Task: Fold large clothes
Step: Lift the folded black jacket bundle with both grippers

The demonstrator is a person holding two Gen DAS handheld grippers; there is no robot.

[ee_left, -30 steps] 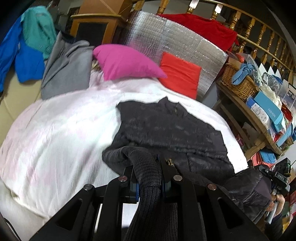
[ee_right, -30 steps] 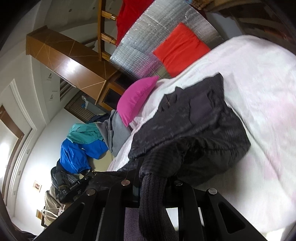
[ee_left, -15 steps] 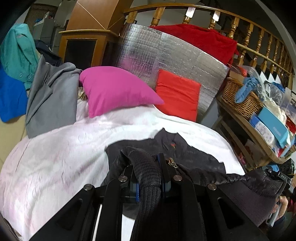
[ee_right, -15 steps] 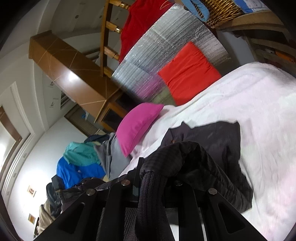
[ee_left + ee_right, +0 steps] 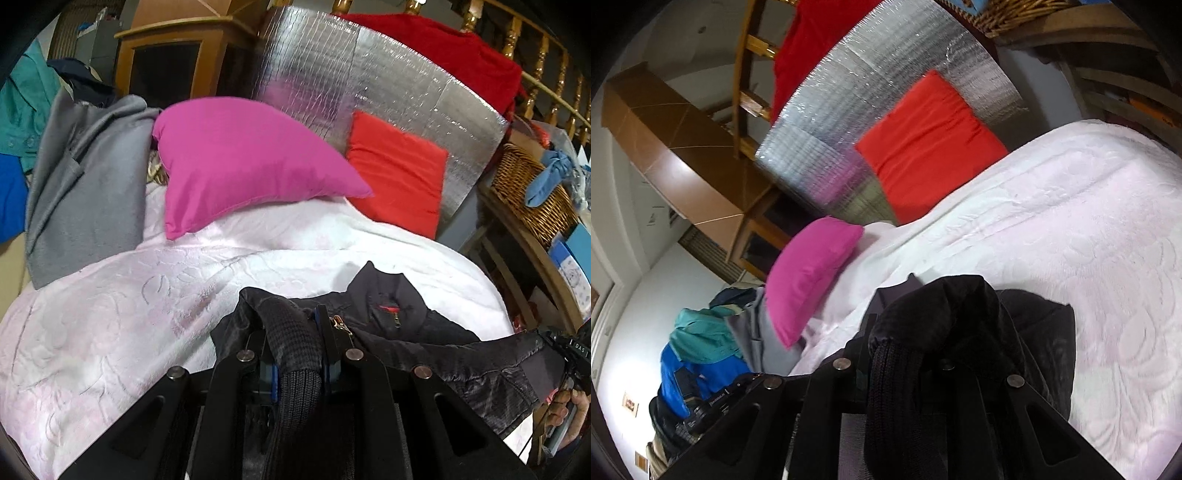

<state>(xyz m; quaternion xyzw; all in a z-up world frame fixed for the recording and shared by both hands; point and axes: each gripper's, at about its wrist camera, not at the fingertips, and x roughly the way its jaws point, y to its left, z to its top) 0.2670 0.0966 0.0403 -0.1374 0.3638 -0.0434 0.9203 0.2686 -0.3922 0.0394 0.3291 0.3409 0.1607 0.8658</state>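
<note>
A black jacket with knitted cuffs lies on the white bedspread; its collar with a red zipper tab points toward the pillows. My left gripper is shut on a ribbed knit cuff of the jacket, held just above the bed. My right gripper is shut on another ribbed cuff, with black jacket fabric bunched over it. The right gripper's tool and the hand holding it show at the left wrist view's right edge.
A pink pillow and a red cushion lean on a silver foil panel at the head of the bed. A grey garment lies at the left. A wicker basket and shelves stand at the right.
Both grippers have carried the cuffs up toward the collar and pillows. The jacket's lower part now lies folded over its body, so less of the flat jacket shows.
</note>
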